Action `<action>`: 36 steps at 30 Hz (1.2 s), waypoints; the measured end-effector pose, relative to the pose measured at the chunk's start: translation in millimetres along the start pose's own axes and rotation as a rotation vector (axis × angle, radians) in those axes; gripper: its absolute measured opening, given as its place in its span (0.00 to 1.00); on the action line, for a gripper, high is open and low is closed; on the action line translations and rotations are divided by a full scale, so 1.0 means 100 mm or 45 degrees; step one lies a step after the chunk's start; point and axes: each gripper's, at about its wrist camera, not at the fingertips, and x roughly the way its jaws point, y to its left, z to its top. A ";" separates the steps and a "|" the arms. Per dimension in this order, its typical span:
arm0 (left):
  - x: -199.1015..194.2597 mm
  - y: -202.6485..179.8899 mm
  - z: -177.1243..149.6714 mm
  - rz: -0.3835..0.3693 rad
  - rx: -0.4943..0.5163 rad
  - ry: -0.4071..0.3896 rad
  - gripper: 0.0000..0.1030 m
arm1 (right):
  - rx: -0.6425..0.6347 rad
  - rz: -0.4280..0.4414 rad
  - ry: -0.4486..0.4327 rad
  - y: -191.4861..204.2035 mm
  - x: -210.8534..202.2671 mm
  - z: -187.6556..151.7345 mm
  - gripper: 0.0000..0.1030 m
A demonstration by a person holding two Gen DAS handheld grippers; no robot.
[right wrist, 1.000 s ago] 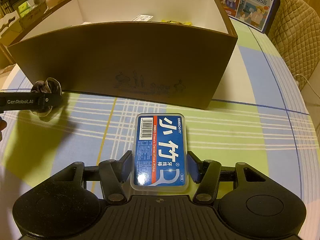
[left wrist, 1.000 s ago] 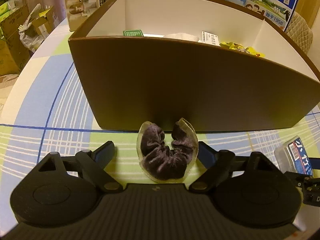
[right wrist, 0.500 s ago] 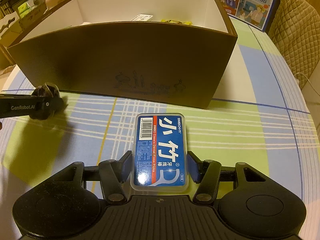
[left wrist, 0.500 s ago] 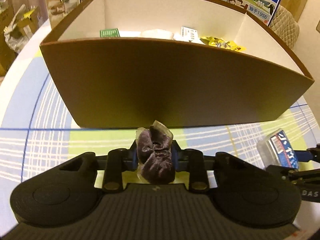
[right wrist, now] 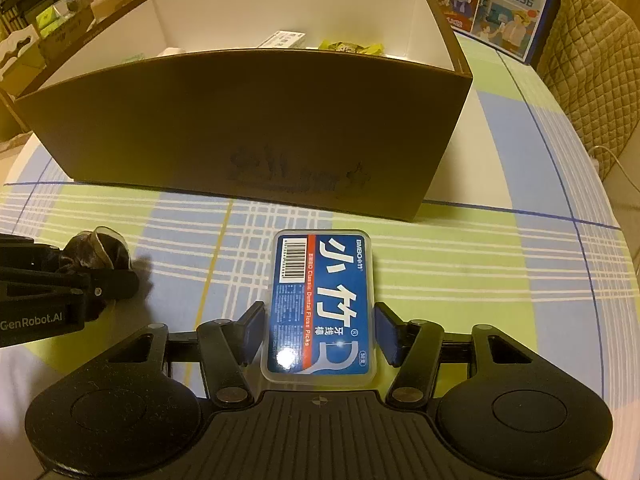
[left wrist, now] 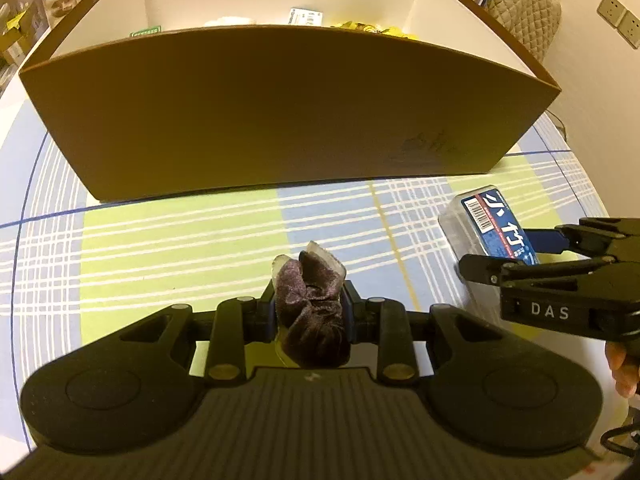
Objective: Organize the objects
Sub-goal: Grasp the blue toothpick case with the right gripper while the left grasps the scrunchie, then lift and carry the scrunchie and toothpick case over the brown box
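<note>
A dark purple velvet scrunchie (left wrist: pixel 310 316) in a clear wrapper is squeezed between the pads of my left gripper (left wrist: pixel 309 300), which is shut on it above the plaid tablecloth. The right wrist view shows the same scrunchie (right wrist: pixel 86 252) at the far left. A blue-labelled floss pick box (right wrist: pixel 322 304) lies flat on the cloth, and my right gripper (right wrist: pixel 320 332) is shut on its two long sides. A large brown cardboard box (left wrist: pixel 280 112) with a white inside stands just beyond both grippers. It holds a green pack, white packs and yellow packets (right wrist: pixel 350 46).
A blue milk carton (right wrist: pixel 500 4) stands behind the box at the right, beside a quilted chair back (right wrist: pixel 592 60). Cardboard boxes (right wrist: pixel 48 32) are stacked off the table's left side. The round table edge curves along the right. A hand (left wrist: pixel 624 368) holds the right gripper.
My left gripper went from open around the scrunchie to shut on it. It then drew back from the brown box and rose. The right gripper and floss box have not moved.
</note>
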 end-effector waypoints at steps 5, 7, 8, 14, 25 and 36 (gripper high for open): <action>0.01 0.02 -0.03 0.012 -0.014 0.017 0.25 | 0.001 -0.001 -0.005 0.00 -0.01 0.00 0.53; 0.02 0.02 -0.01 0.017 -0.003 0.015 0.25 | -0.008 0.004 -0.011 0.00 -0.01 0.00 0.53; 0.04 0.02 0.00 0.019 0.000 0.015 0.25 | -0.012 0.005 -0.011 0.00 -0.01 0.00 0.52; 0.04 0.00 0.00 0.019 -0.003 0.015 0.25 | -0.029 0.005 -0.009 0.00 -0.01 -0.01 0.51; 0.03 0.01 0.02 0.026 0.004 0.010 0.25 | -0.008 0.057 -0.017 0.01 -0.06 0.00 0.51; -0.14 0.06 0.08 0.042 -0.010 -0.065 0.25 | -0.002 0.170 -0.105 0.04 -0.31 0.07 0.51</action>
